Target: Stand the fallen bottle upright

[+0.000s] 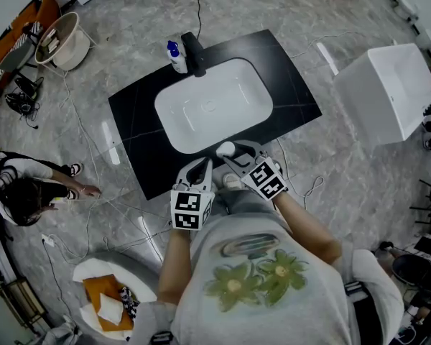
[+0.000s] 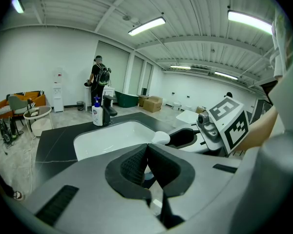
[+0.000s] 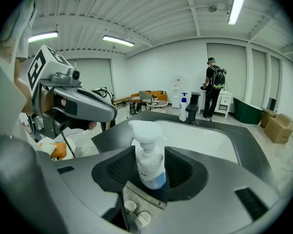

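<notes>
A small clear pump bottle (image 3: 149,162) with a white head and a little blue liquid stands upright on the near edge of the black counter (image 1: 140,121). My right gripper (image 3: 149,152) is open, and the bottle stands between its ribbed pads (image 3: 178,167), which do not press on it. In the head view only the bottle's white head (image 1: 225,149) shows, at the tip of the right gripper (image 1: 233,160). My left gripper (image 2: 147,152) is shut, pads touching, with nothing in it. It hovers just left of the right one, at the counter's front edge (image 1: 199,171).
A white sink (image 1: 212,106) is set in the counter, with a black faucet (image 1: 194,52) and a blue-capped white bottle (image 1: 176,56) behind it. A white box (image 1: 388,92) stands at the right. A person (image 1: 18,189) crouches at the left among floor cables.
</notes>
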A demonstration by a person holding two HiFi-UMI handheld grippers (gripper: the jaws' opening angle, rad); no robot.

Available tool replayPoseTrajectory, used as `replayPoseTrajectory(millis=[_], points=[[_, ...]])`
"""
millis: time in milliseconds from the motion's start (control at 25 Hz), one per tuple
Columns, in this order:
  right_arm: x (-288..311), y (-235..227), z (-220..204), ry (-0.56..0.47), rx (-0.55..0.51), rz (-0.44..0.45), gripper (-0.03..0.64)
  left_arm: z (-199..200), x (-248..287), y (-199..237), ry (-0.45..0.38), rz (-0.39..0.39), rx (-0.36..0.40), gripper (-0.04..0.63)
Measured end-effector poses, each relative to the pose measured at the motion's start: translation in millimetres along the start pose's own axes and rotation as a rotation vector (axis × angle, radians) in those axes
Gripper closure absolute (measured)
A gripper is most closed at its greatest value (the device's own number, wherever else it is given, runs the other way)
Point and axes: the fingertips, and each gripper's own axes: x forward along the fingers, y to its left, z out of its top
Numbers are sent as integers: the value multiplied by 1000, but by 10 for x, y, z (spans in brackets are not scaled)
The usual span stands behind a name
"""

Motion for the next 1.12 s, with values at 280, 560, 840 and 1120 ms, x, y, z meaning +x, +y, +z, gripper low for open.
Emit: replayPoseTrajectory(millis=[280, 560, 840, 1120], points=[[-111, 14, -97, 13, 30, -8, 443, -11, -32, -49, -2, -3, 6, 577], [-248, 78, -112, -5, 71, -11, 445, -28, -63, -85, -4, 0, 1, 577], [-373, 132, -128, -21, 51, -11, 538, -35, -102, -115, -11, 5, -5, 577], [-475, 267, -52, -33, 34, 35, 566, -15, -132, -168, -20, 1, -8, 577]])
